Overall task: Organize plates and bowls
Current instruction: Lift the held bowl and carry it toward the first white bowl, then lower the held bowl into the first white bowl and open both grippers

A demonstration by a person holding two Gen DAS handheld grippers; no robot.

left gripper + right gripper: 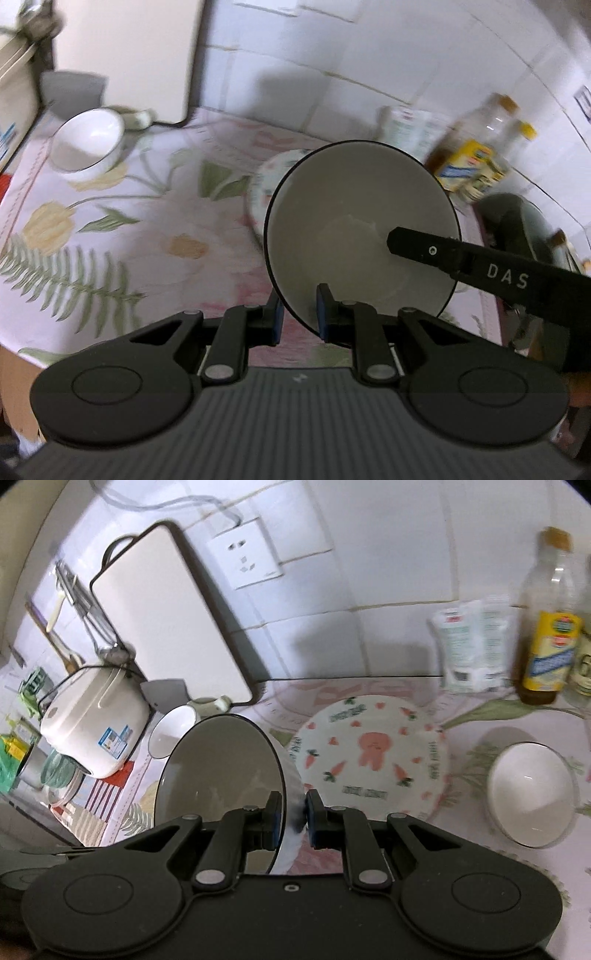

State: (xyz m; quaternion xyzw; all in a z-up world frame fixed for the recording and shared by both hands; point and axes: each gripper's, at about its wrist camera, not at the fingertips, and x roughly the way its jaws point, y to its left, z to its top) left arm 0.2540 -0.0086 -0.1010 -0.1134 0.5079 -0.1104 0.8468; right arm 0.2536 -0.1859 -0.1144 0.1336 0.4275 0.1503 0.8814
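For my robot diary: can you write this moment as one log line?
left claw: shut on bowl rim | right claw: shut on same bowl | plate: on table

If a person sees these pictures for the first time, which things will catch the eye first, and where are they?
First comes the white bowl, tilted above the flowered tablecloth and pinched at its rim by the left gripper and by the right gripper. Next is the plate with a pink rabbit and carrots, lying flat just behind the bowl. A second white bowl sits to the right of that plate.
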